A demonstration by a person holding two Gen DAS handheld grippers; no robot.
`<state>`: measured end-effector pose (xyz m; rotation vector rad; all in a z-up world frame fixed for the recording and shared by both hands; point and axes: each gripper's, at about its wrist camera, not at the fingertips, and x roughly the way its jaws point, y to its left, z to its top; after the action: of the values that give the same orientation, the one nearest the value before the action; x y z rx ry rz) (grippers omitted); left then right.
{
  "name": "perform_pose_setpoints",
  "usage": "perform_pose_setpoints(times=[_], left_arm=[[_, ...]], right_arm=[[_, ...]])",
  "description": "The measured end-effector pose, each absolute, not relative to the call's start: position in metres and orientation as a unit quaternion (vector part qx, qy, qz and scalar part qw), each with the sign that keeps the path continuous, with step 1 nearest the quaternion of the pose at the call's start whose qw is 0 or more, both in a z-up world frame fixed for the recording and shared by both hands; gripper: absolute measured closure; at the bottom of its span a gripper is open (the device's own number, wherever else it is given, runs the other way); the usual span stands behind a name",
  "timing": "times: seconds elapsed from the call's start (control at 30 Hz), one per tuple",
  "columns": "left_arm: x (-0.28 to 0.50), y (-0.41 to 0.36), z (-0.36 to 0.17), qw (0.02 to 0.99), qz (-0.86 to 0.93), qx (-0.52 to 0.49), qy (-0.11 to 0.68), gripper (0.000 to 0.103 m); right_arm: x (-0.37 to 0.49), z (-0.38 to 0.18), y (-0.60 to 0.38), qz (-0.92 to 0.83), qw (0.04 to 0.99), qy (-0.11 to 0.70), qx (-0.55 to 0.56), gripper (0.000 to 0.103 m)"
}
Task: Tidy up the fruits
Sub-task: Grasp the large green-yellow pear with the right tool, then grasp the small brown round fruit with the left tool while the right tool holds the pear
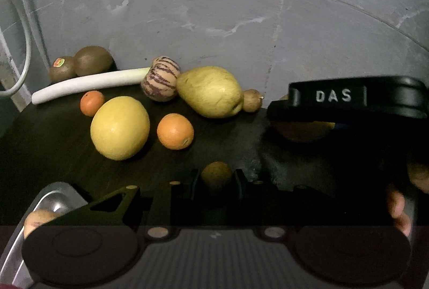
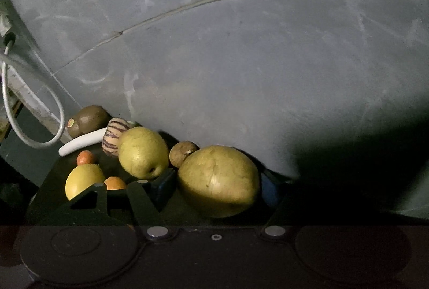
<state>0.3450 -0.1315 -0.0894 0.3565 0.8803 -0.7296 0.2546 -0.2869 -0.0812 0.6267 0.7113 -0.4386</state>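
In the left wrist view my left gripper [image 1: 216,179] is shut on a small brown round fruit [image 1: 216,174], held just above the dark table [image 1: 53,144]. Ahead lie a yellow round fruit [image 1: 119,127], two oranges [image 1: 175,131] [image 1: 91,102], a yellow-green pear [image 1: 210,92], a striped pepino [image 1: 161,78], two kiwis [image 1: 92,60] and a white stalk [image 1: 88,84]. In the right wrist view my right gripper [image 2: 218,185] is closed around a large yellow-green fruit [image 2: 218,180]; its body [image 1: 348,98] shows at the right of the left view.
A grey marbled wall [image 1: 214,21] stands close behind the fruit. A metal tray [image 1: 51,203] with a pale fruit [image 1: 36,220] sits at my lower left. A grey cable [image 2: 32,112] loops at the left. A small brown fruit [image 2: 182,153] lies behind the large one.
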Motion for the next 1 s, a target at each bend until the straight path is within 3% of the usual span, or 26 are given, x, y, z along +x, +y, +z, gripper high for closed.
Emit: perform_pose_setpoints(times=[0.4,1.0], left_arm=[[0.340,-0.119,-0.078,0.839,-0.306,0.132,0.431,0.074],[0.319,-0.097,-0.066,0.850,-0.278,0.119,0.431,0.074]], right_arm=[[0.233,-0.081,-0.282,-0.167,0.874,0.333,0.311,0.036],[0.215,-0.075,-0.247,-0.104,0.920,0.334,0.175,0.036]])
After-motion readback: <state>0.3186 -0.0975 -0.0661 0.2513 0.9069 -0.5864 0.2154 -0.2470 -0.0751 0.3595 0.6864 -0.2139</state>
